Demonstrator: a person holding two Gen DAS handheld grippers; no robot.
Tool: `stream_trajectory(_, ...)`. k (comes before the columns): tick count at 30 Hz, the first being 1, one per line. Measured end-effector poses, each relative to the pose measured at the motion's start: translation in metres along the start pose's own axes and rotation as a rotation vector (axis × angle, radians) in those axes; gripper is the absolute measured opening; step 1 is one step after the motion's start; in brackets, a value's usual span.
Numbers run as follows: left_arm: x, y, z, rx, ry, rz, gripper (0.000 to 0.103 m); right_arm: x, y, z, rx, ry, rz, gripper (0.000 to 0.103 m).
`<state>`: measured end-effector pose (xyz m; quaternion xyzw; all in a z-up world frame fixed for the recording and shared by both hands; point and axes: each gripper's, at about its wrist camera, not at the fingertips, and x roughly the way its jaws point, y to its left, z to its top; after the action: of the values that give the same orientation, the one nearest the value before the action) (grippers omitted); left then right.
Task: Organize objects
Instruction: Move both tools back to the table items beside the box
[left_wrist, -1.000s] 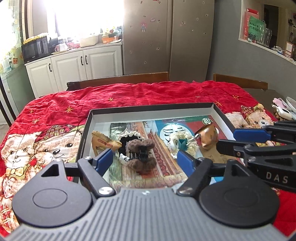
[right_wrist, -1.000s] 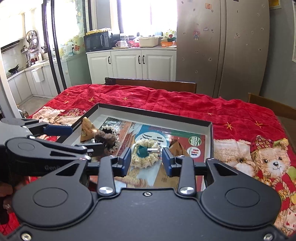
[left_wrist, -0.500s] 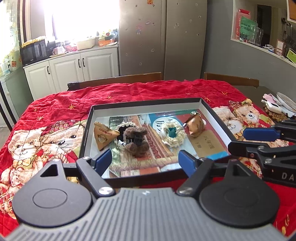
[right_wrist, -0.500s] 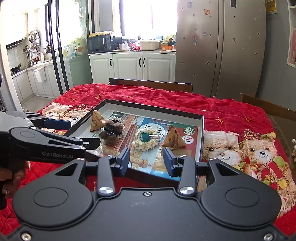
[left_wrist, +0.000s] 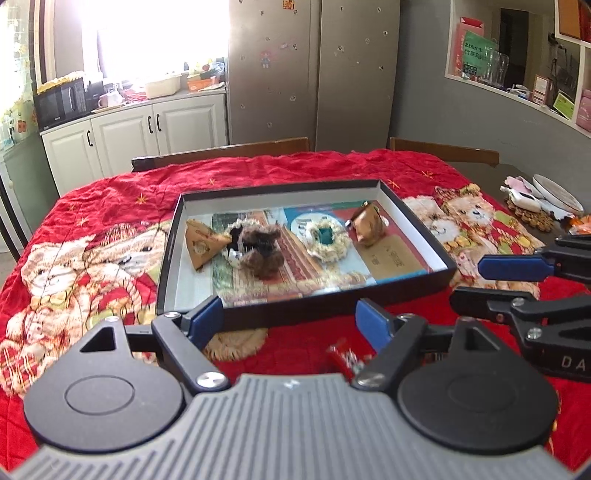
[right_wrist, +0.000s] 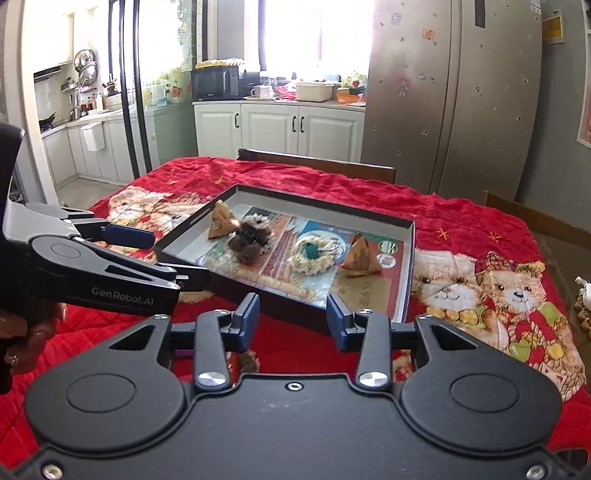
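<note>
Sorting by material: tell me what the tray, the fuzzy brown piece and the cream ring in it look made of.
Tray: likely stiff cardboard, matte black outside, pale walls, thin straight edges. Fuzzy brown piece: plush or faux fur, shaggy nap. Cream ring: seemingly crocheted or lace yarn, ruffled looped edge.

In the tray (left_wrist: 417, 221), 4 items lie in a row on the quilt (left_wrist: 258, 170).

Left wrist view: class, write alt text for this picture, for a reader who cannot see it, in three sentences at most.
A shallow black tray on a red teddy-bear tablecloth holds two brown pyramid packets, a brown furry hair clip and a cream scrunchie. The open, empty left gripper sits in front of the tray. The right gripper enters from the right edge.
</note>
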<state>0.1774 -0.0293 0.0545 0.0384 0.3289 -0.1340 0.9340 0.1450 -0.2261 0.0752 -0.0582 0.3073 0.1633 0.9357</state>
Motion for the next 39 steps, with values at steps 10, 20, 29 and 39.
stream_trajectory(10, -0.016, -0.007, -0.043, 0.029, 0.052, -0.058, 0.087, -0.003, 0.018, -0.055, 0.027, 0.088, 0.037, 0.038)
stream_trajectory(20, -0.020, -0.013, -0.089, 0.068, 0.101, -0.078, 0.087, 0.003, 0.027, -0.090, 0.113, 0.117, 0.070, 0.036)
stream_trajectory(29, -0.018, -0.011, -0.104, 0.045, 0.140, -0.135, 0.085, 0.011, 0.030, -0.095, 0.143, 0.117, 0.096, 0.024)
stream_trajectory(39, -0.014, -0.016, -0.106, 0.048, 0.151, -0.162, 0.053, 0.010, 0.032, -0.096, 0.145, 0.117, 0.122, 0.008)
